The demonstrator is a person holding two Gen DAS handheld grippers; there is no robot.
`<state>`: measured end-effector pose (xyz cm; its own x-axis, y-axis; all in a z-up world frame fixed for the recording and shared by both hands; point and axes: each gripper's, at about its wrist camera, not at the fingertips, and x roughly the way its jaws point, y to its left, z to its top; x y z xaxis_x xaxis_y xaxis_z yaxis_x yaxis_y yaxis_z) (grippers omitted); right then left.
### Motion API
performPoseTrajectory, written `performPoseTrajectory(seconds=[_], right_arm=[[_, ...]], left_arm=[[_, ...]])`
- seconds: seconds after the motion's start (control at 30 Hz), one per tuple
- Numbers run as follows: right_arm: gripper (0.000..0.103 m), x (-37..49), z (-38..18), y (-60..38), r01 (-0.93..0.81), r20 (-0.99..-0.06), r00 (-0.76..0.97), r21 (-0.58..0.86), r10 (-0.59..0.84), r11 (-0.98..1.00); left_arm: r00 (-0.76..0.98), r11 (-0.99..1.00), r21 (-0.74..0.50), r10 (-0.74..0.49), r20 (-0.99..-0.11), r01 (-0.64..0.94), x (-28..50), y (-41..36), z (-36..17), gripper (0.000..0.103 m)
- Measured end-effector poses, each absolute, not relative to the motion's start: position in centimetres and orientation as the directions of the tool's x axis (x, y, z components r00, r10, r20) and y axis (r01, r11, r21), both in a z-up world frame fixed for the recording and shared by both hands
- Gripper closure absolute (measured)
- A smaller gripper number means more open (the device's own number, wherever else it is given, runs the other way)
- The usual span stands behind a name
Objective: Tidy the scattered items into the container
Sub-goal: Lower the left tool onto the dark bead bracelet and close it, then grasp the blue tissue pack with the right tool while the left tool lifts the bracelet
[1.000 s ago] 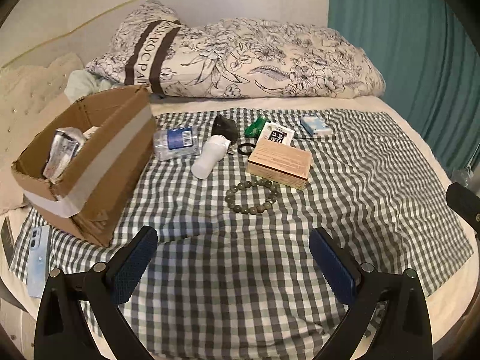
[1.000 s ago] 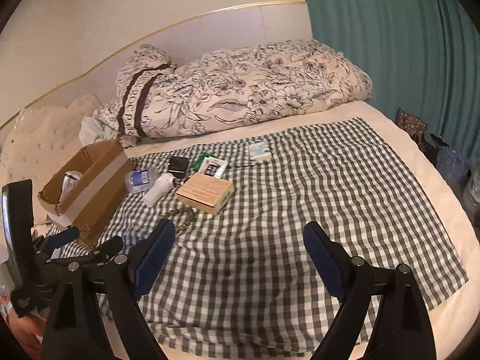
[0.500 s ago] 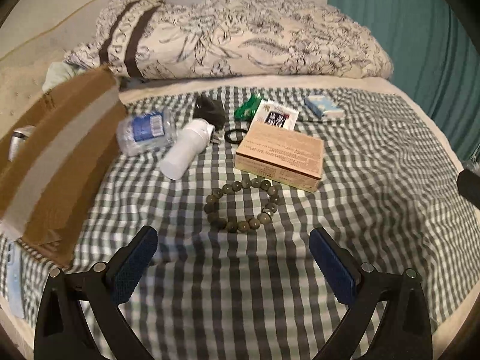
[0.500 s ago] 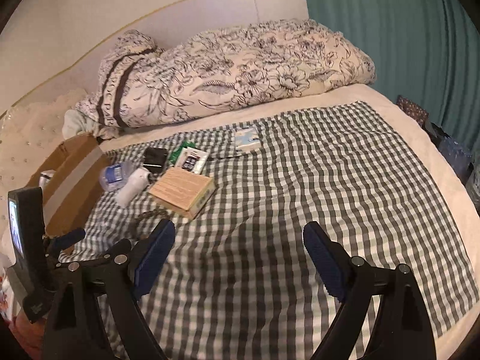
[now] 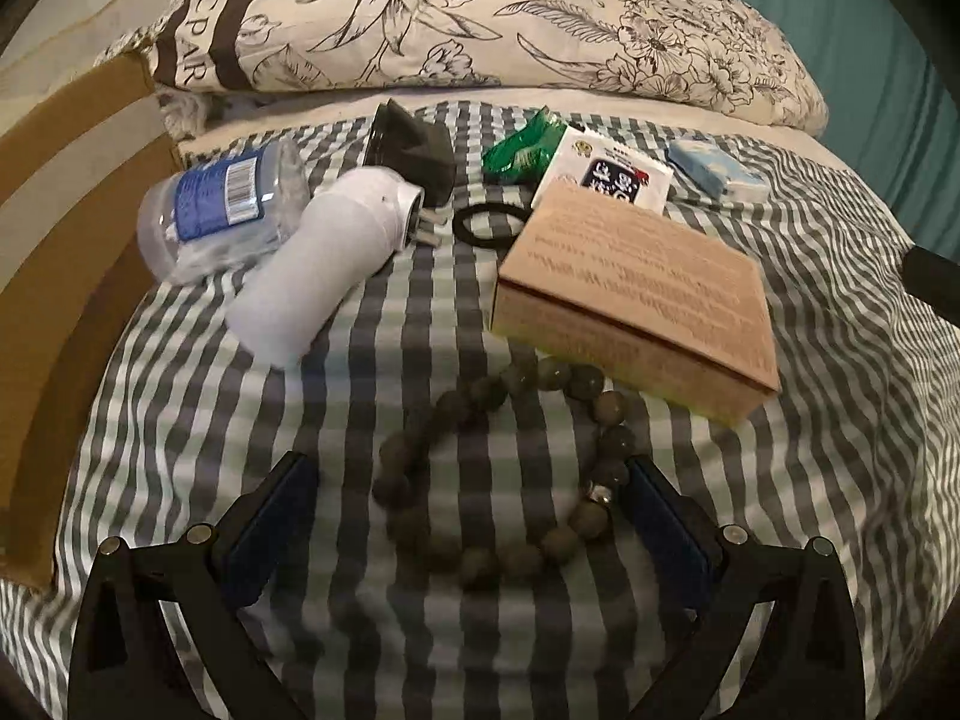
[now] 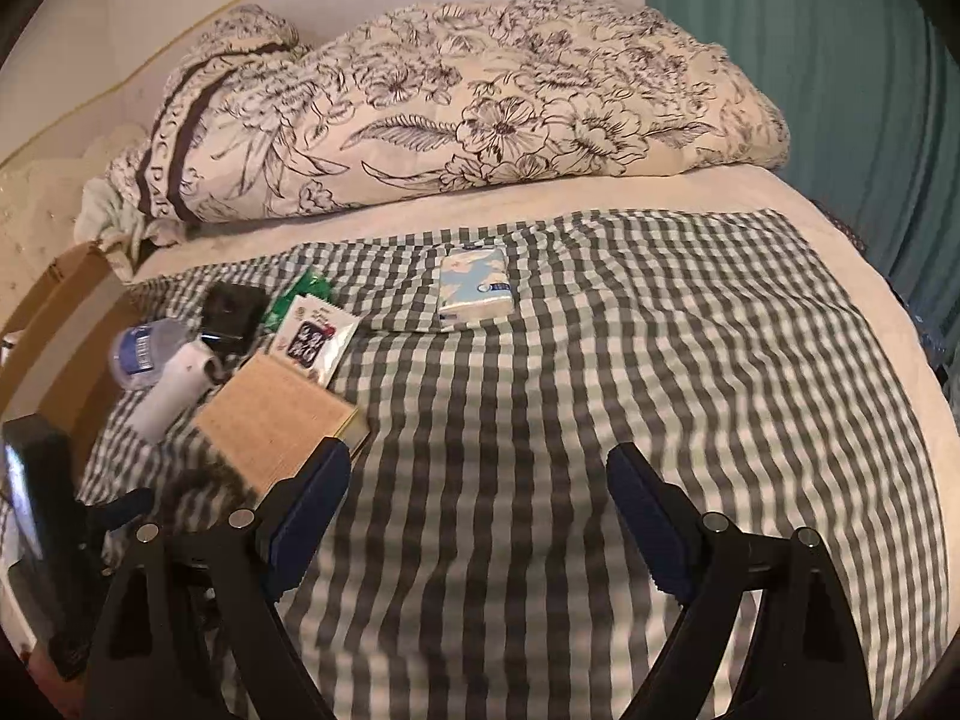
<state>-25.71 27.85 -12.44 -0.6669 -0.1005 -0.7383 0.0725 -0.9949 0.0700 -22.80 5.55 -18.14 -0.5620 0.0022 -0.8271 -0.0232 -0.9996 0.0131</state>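
Observation:
My left gripper (image 5: 468,516) is open, its blue pads on either side of a bead bracelet (image 5: 498,558) lying on the checked cloth. Behind the bracelet lie a tan box (image 5: 636,294), a white cylinder (image 5: 324,282), a clear water bottle (image 5: 222,210), a black adapter (image 5: 414,150), a black hair tie (image 5: 489,225), a green packet (image 5: 525,147), a white sachet (image 5: 612,177) and a tissue pack (image 5: 714,177). The cardboard container (image 5: 66,252) stands at the left. My right gripper (image 6: 480,510) is open and empty above the cloth, right of the tan box (image 6: 276,420).
A floral duvet (image 6: 468,102) lies rolled along the back of the bed. A teal curtain (image 6: 840,60) hangs at the right. The tissue pack (image 6: 474,291) lies apart from the other items. The checked cloth (image 6: 660,360) covers the bed's right half.
My left gripper has moved forward and down, so the bead bracelet now lies between its open pads. My right gripper has also moved forward toward the items. Both stay open.

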Motion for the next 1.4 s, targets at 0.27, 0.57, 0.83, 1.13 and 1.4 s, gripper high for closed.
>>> performPoseTrajectory(seconds=[0.27, 0.57, 0.83, 1.13, 1.4], right_arm=[[0.015, -31.8, -15.0, 26.7, 0.071, -0.760, -0.646, 0.036, -0.073, -0.997], [0.015, -39.7, -16.9, 25.0, 0.041, -0.769, -0.639, -0.043, 0.006, -0.998], [0.051, -40.6, -18.6, 25.5, 0.055, -0.815, -0.580, -0.036, -0.002, -0.998], [0.051, -28.3, -13.6, 26.2, 0.083, -0.754, -0.655, -0.002, -0.053, -0.997], [0.051, -18.7, -11.1, 23.1, 0.155, -0.757, -0.637, 0.059, -0.145, -0.986]], left_arm=[[-0.567, -0.998, 0.044, -0.012, -0.824, -0.044, -24.4, 5.3, -18.3, 0.010], [-0.598, -0.986, 0.062, 0.046, -0.800, -0.158, -23.6, 6.5, -18.3, 0.054], [-0.604, -0.987, 0.044, 0.060, -0.795, -0.156, -23.4, 5.9, -17.6, 0.082], [-0.583, -0.994, -0.016, 0.077, -0.809, -0.108, -20.5, 4.0, -15.6, 0.082], [-0.647, -0.998, -0.004, 0.039, -0.761, -0.056, -16.3, 2.6, -10.1, 0.084]])
